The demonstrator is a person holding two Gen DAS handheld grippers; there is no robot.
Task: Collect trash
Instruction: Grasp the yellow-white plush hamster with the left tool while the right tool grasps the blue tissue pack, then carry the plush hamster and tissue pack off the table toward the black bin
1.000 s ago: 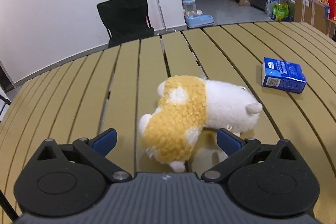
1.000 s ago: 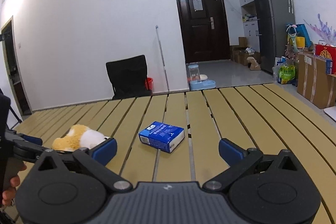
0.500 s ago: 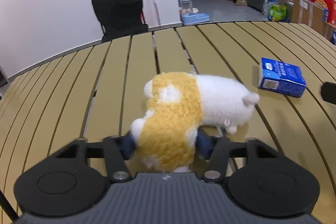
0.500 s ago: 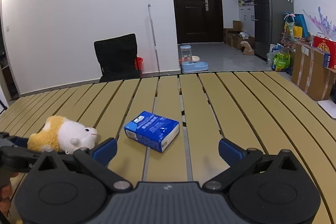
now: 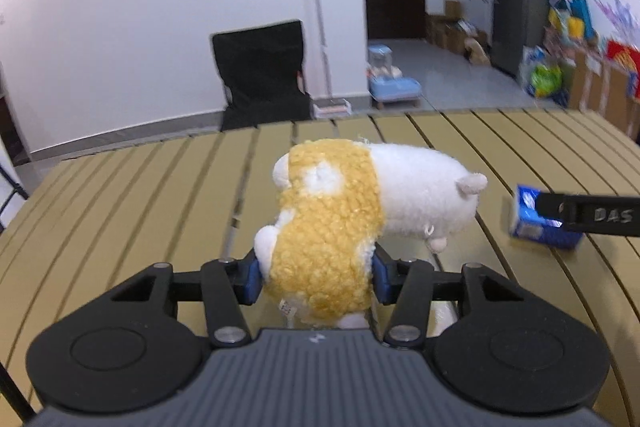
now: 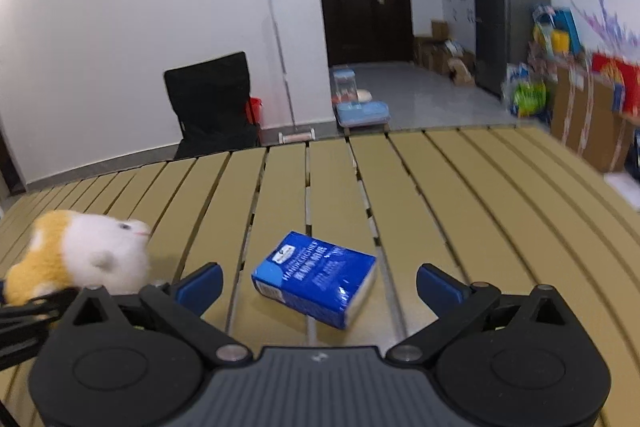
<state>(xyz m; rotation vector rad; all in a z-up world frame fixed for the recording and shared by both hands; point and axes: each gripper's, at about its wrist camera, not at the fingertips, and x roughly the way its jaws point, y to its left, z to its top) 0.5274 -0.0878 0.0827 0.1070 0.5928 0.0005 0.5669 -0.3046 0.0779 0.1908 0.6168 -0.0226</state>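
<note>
Left wrist view: the left gripper (image 5: 314, 277) is clenched on the plush toy (image 5: 360, 211), blue pads pressed into its yellow rear half, so the pad faces are mostly buried in the fuzz. The toy's underside and back legs are hidden behind the gripper body, and I can't tell from here whether it touches the slatted table (image 5: 120, 207) or is lifted clear of it. Off to the right sits the blue tissue pack (image 5: 540, 223), but a black bar with partial lettering cuts across it, so only part of the pack shows and its print is unreadable.

In the right wrist view the right gripper (image 6: 318, 287) is spread wide with nothing between its fingers, and the tissue pack (image 6: 316, 279) lies flat on the table (image 6: 480, 207) just ahead, roughly centred between the two blue pads, not touching either. The plush (image 6: 92, 259) shows up at the left edge, motion-blurred, with its lower part covered by the gripper linkage. The far right of the room is smeared too: boxes and bags, nothing I can identify clearly.
</note>
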